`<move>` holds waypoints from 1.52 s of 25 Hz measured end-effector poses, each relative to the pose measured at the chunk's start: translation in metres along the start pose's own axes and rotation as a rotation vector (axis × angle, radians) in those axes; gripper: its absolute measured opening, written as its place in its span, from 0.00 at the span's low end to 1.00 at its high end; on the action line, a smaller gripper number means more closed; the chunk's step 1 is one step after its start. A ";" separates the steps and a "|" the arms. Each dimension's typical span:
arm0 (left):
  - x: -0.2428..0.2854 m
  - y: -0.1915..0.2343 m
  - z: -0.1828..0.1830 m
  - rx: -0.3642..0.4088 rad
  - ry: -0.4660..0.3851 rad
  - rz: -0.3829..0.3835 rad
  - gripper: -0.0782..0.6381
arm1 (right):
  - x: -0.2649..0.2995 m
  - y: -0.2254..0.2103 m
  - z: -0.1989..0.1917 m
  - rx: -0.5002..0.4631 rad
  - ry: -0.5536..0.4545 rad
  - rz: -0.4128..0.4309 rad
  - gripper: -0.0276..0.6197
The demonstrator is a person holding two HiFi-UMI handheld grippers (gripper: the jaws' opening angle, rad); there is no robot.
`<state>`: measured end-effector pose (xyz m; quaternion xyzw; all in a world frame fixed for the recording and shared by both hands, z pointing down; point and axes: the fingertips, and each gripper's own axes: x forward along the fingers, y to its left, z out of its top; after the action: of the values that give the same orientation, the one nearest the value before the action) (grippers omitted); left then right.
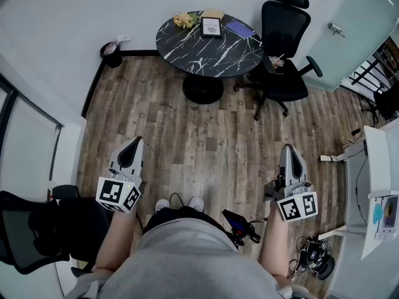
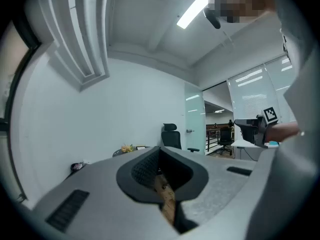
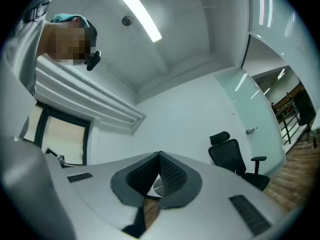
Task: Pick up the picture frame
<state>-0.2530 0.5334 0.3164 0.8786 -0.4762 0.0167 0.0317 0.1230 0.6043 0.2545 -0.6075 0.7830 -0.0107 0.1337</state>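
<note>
Left claw and right claw were clenched, empty. Picture frame sat far ahead on tabletop — arriving unopened could topple it.

office meeting room. round black marble table at 12 o'clock, black swivel chair at 1, frosted glass door at 2, white desk at 3, second black chair at 8, wood-plank floor underfoot, ceiling strip light overhead.

Wood-plank floor, white walls, round black marble table, black office chair.
</note>
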 end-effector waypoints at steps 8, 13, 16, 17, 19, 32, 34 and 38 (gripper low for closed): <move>0.006 -0.002 0.005 0.002 -0.019 0.027 0.12 | 0.008 -0.005 0.013 0.024 -0.024 0.031 0.08; 0.014 -0.007 0.008 -0.002 -0.039 0.046 0.12 | 0.016 -0.011 0.018 0.022 -0.025 0.060 0.08; 0.017 -0.012 0.007 -0.003 -0.040 0.052 0.12 | 0.016 -0.015 0.016 0.024 -0.016 0.067 0.08; 0.018 -0.013 0.007 -0.006 -0.039 0.051 0.12 | 0.017 -0.016 0.015 0.024 -0.013 0.069 0.08; 0.021 -0.018 0.006 -0.013 -0.037 0.045 0.12 | 0.018 -0.018 0.014 0.026 -0.008 0.076 0.08; 0.034 -0.037 0.009 -0.003 -0.036 0.032 0.12 | 0.025 -0.025 0.015 0.085 -0.011 0.101 0.08; 0.034 -0.036 0.008 0.000 -0.030 0.032 0.12 | 0.026 -0.025 0.014 0.104 -0.016 0.104 0.08; 0.043 -0.030 0.006 0.003 -0.016 0.021 0.12 | 0.036 -0.025 0.007 0.113 -0.002 0.107 0.08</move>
<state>-0.2046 0.5133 0.3116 0.8736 -0.4858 0.0108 0.0264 0.1402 0.5644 0.2450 -0.5564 0.8122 -0.0471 0.1688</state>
